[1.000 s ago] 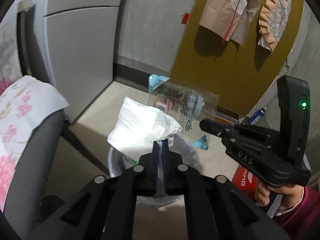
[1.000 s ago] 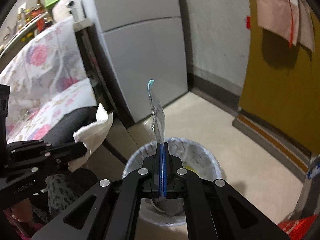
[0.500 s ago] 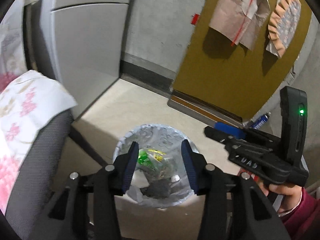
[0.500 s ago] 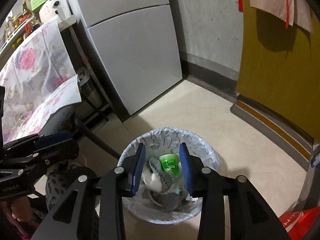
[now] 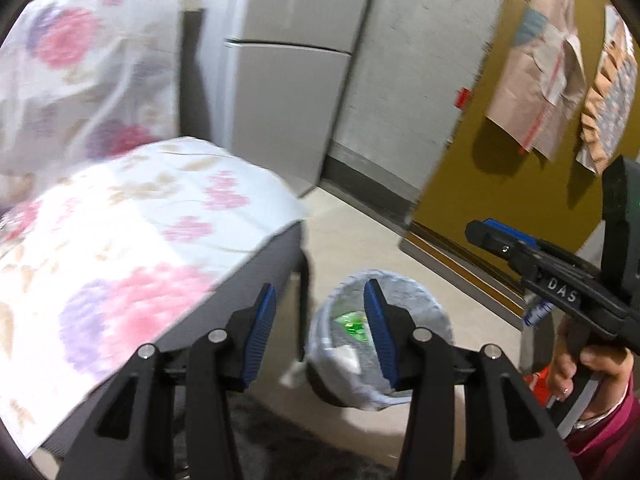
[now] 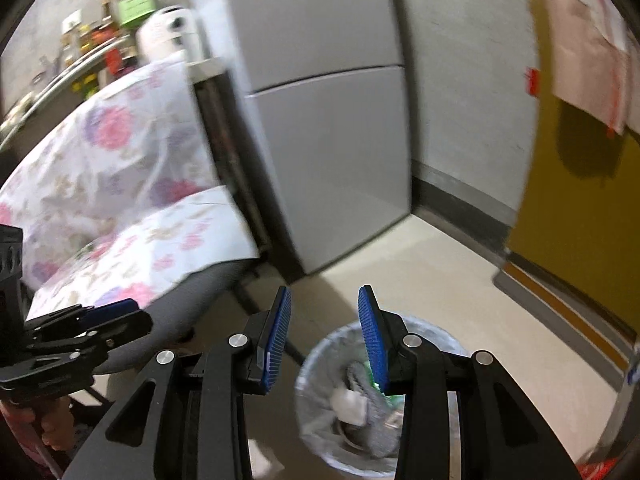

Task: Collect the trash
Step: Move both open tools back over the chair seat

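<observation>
Both grippers — left (image 5: 318,334), right (image 6: 324,336) — are hanging apart and empty; lined bin (image 6: 316,432) is standing upright on beige floor (image 6: 460,280).

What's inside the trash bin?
Inside the bin you can see something white, something grey and green trash. Whatever lies under them is covered.

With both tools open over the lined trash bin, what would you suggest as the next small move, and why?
Probably swing both tools away from the trash bin to look for more trash. The left tool and right tool have just opened and hold nothing, while a white tissue and a green wrapper already lie inside the bin. No loose trash is clearly visible here.
</observation>
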The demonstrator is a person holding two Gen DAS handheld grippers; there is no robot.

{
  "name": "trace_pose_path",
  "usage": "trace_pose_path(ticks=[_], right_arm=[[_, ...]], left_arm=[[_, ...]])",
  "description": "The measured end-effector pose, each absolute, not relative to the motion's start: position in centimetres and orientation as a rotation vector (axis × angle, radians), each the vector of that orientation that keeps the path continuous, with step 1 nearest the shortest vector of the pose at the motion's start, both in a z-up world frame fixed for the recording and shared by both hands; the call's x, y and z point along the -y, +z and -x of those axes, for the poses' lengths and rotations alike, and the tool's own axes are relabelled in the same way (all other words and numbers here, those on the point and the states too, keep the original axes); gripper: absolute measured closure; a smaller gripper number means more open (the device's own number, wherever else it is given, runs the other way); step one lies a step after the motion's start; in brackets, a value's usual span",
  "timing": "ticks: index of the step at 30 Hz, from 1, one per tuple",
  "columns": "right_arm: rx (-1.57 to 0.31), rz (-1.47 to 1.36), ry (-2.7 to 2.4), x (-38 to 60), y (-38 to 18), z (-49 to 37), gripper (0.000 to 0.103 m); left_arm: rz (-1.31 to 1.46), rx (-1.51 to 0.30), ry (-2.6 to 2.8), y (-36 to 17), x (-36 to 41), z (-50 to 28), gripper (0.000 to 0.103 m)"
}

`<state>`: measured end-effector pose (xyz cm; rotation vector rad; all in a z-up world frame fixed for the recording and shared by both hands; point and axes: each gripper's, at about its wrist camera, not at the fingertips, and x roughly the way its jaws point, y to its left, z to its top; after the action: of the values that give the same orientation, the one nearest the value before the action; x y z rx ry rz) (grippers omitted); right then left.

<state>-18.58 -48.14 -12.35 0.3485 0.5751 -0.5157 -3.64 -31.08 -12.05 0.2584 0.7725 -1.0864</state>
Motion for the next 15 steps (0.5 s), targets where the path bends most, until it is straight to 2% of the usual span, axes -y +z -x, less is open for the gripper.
trace_pose_path(ticks=[1,3,5,8,12,15], right_arm=[[-0.574,-0.335,-0.494,47.5,-12.0,17.9,0.065],[-0.573,-0.306,-0.436,45.9,-11.2,16.0,0.065],[-0.571,-0.277,-0.386,44.4,-10.5,14.2,0.064],[-0.567,-0.232,-0.308,42.1,-9.4,11.4,0.062],[-0.569,-0.161,-0.205,38.5,-8.1,7.9,0.052],[-0.577,-0.120,-0.135,36.1,-7.3,5.4,0.051]], left_arm=[[-0.256,-0.765,-1.067,-11.9,30.4,3.4,0.058],[-0.238,-0.739,-1.006,-11.3,28.4,2.4,0.045],[-0.211,-0.715,-0.936,-10.7,26.3,1.4,0.038],[-0.164,-0.709,-0.852,-10.1,23.1,-0.5,0.035],[-0.121,-0.703,-0.747,-9.5,19.3,-2.5,0.032],[-0.089,-0.699,-0.667,-9.3,16.4,-4.5,0.031]])
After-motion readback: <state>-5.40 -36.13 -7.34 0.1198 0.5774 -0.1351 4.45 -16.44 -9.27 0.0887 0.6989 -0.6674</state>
